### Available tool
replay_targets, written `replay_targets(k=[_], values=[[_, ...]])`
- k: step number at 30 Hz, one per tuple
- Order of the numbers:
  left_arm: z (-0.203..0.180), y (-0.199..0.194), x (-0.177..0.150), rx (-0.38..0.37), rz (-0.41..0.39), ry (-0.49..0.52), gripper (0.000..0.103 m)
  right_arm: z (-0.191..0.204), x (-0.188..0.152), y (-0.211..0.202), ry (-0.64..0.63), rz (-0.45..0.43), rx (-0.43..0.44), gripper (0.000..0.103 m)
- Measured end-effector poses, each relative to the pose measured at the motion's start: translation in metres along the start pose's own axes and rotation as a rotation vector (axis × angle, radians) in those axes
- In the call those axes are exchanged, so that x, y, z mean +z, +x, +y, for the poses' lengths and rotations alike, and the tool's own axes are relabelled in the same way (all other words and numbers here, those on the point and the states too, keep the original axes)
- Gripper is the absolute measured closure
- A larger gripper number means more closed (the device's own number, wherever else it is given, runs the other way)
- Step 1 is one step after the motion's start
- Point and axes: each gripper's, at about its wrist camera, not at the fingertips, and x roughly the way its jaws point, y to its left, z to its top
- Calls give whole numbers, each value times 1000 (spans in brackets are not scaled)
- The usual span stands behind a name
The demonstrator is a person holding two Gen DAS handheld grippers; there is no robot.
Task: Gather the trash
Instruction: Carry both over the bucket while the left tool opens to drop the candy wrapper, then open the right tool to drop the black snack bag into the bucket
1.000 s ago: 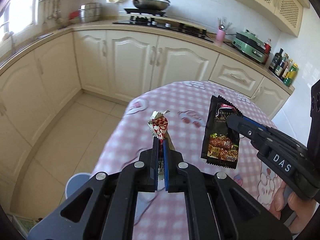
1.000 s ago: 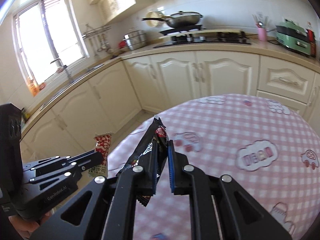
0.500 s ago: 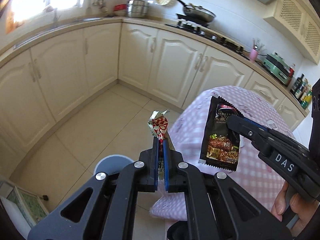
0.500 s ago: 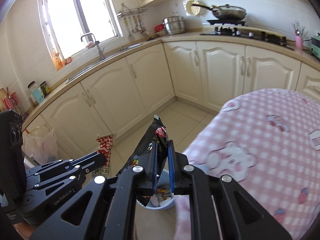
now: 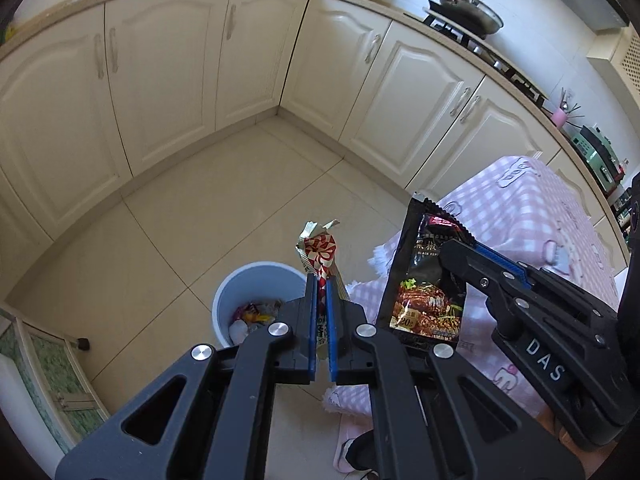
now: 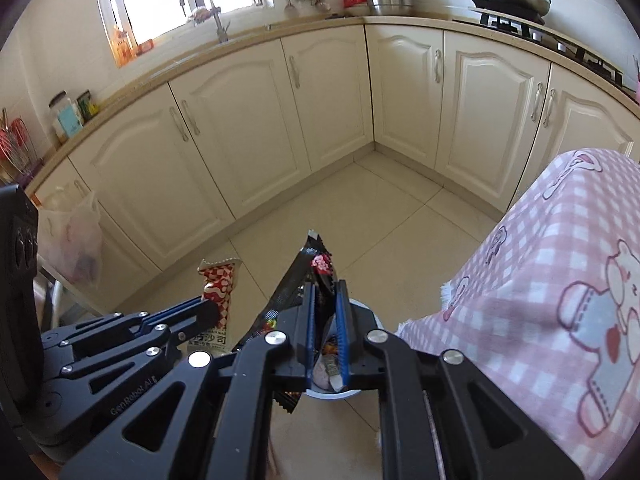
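My left gripper (image 5: pixel 320 284) is shut on a red-and-white snack wrapper (image 5: pixel 320 250) that sticks up from between its pads. The same wrapper (image 6: pixel 218 292) shows at the left of the right wrist view, held by the left gripper (image 6: pixel 212 310). My right gripper (image 6: pixel 325 286) is shut on a black snack packet (image 6: pixel 308 280); in the left wrist view that packet (image 5: pixel 424 284) hangs from the right gripper (image 5: pixel 448 252). A pale blue bin (image 5: pixel 240 284) with wrappers inside stands on the floor just below and left of the left fingertips; its rim (image 6: pixel 366 308) peeks out behind the right gripper.
A table with a pink checked cloth (image 6: pixel 560 272) stands to the right, its cloth (image 5: pixel 520 208) hanging close to the bin. Cream cabinets (image 5: pixel 248 52) line the far walls in a corner. A plastic bag (image 6: pixel 74 240) hangs at the left. A dark shoe (image 5: pixel 360 450) is near the bottom.
Both grippers have swung left off the table and tipped downward with their wrappers still held. The bin has come closer, now just beneath the fingertips, and its contents show.
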Motion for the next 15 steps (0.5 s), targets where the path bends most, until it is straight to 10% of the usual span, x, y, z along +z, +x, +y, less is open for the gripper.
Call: replay_targets(k=[7, 11, 15], values=[[5, 28, 9, -7, 4, 8, 95, -6, -3, 27, -2, 20, -49, 94], [6, 30, 12, 32, -19, 8, 48, -11, -4, 38, 5, 30, -58, 93], [8, 32, 11, 46, -16, 11, 43, -15, -5, 45, 3, 40, -58, 93]])
